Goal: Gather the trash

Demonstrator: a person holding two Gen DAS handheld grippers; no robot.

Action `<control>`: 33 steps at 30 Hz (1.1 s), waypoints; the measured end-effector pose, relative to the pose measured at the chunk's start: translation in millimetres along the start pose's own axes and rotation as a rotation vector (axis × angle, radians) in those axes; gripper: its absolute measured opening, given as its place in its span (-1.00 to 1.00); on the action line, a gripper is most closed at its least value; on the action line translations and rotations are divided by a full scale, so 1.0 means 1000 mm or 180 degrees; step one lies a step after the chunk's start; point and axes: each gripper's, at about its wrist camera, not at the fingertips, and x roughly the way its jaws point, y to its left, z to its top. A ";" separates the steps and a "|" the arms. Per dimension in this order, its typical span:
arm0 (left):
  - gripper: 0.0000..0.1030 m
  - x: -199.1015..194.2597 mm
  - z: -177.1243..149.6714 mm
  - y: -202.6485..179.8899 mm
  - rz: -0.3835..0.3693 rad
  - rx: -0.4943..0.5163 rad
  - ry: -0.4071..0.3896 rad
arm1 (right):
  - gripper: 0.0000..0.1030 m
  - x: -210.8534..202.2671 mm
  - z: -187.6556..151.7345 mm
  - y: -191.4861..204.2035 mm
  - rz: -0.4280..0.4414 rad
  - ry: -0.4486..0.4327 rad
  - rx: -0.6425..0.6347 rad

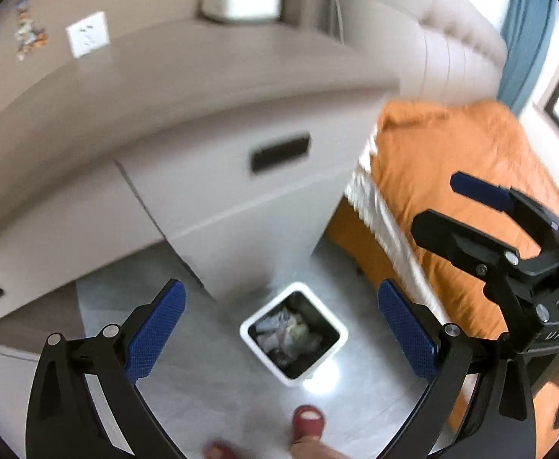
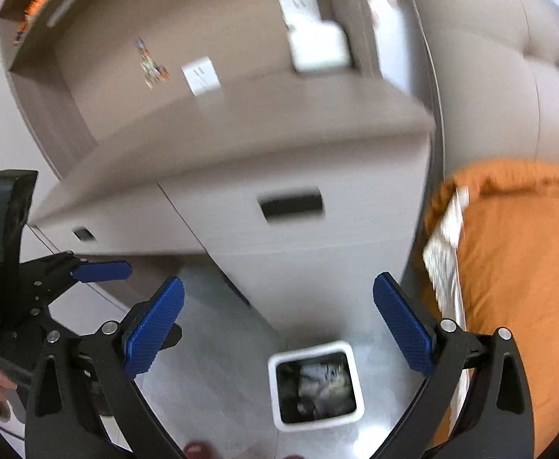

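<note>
Both tools, left [image 1: 281,325] and right [image 2: 278,325], spread, empty, above floor wastebasket [image 1: 294,334] holding crumpled trash [image 1: 289,334]; collection seemingly nearly complete.

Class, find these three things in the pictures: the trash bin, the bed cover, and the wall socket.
trash bin [image 1: 251,329]: left wrist view, on its white rim at the left corner.
bed cover [image 1: 451,160]: left wrist view, on the orange top surface.
wall socket [image 1: 88,33]: left wrist view, on the middle of its white plate.
</note>
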 end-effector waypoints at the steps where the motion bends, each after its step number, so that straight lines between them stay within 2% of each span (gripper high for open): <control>1: 0.91 -0.013 0.005 0.008 0.0030 -0.0021 -0.0070 | 0.91 -0.005 0.010 0.007 0.0010 -0.0058 -0.0015; 3: 0.91 -0.035 0.014 0.018 0.0093 -0.0039 -0.0217 | 0.91 -0.012 0.026 0.019 0.0034 -0.0171 -0.0032; 6: 0.91 -0.064 0.025 0.045 0.0063 -0.0173 -0.0413 | 0.91 -0.019 0.055 0.041 0.0092 -0.0339 -0.0055; 10: 0.91 -0.085 0.042 0.083 0.0037 -0.0300 -0.0576 | 0.91 -0.014 0.090 0.079 0.0135 -0.0503 -0.0029; 14: 0.91 -0.098 0.066 0.137 0.0023 -0.0257 -0.0713 | 0.91 0.006 0.124 0.130 0.0025 -0.0665 -0.0127; 18: 0.91 -0.108 0.093 0.201 0.0092 -0.0164 -0.0735 | 0.91 0.035 0.159 0.181 -0.0143 -0.0741 -0.0034; 23: 0.91 -0.138 0.126 0.288 0.0174 -0.0050 -0.0826 | 0.91 0.069 0.201 0.246 -0.0216 -0.0880 -0.0070; 27: 0.91 -0.150 0.141 0.331 0.0343 0.0034 -0.0901 | 0.91 0.086 0.232 0.289 -0.0192 -0.0979 -0.0099; 33: 0.91 -0.162 0.156 0.390 0.0261 -0.0140 -0.0945 | 0.91 0.104 0.263 0.329 -0.0246 -0.1022 -0.0209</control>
